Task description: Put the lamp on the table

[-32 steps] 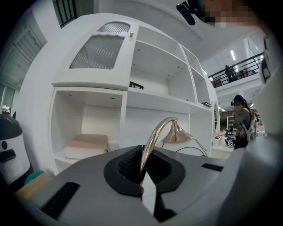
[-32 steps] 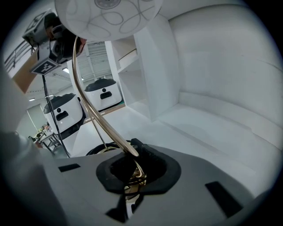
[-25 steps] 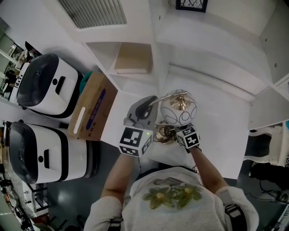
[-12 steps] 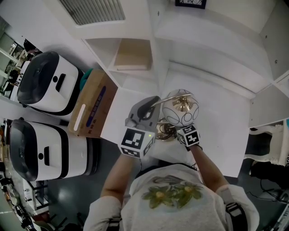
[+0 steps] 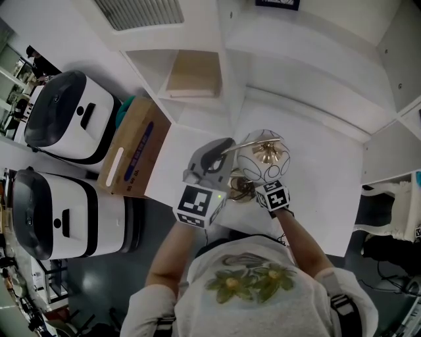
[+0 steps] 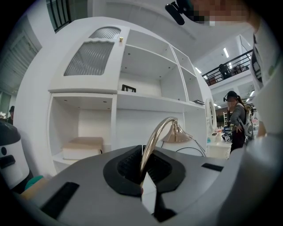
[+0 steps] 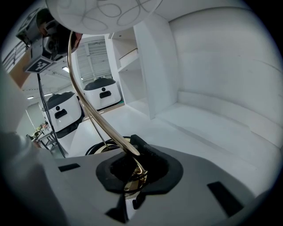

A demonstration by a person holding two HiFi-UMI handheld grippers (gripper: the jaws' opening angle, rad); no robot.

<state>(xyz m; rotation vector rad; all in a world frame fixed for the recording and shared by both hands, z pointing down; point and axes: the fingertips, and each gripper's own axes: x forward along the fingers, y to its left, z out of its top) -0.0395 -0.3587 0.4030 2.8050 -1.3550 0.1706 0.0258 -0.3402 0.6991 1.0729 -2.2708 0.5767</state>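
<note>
The lamp has a white globe shade (image 5: 262,163) with oval line patterns, a curved gold neck (image 5: 253,141) and a gold base (image 5: 241,189). It is held over the front part of the white table (image 5: 319,191). My left gripper (image 5: 220,153) is shut on the gold neck (image 6: 152,141), just below the gold cap (image 6: 177,133). My right gripper (image 5: 255,189) is shut low on the lamp at the gold base (image 7: 131,176). From there the stem (image 7: 90,110) rises to the shade (image 7: 101,13). Whether the base touches the table is hidden.
Two white, black-topped machines (image 5: 66,115) (image 5: 56,214) stand on the floor at left, with a cardboard box (image 5: 131,155) beside the table. A shelf cubby holds a beige box (image 5: 193,74). A white chair (image 5: 395,210) is at right. A black cable (image 7: 99,148) lies by the base. A person (image 6: 239,119) stands far off.
</note>
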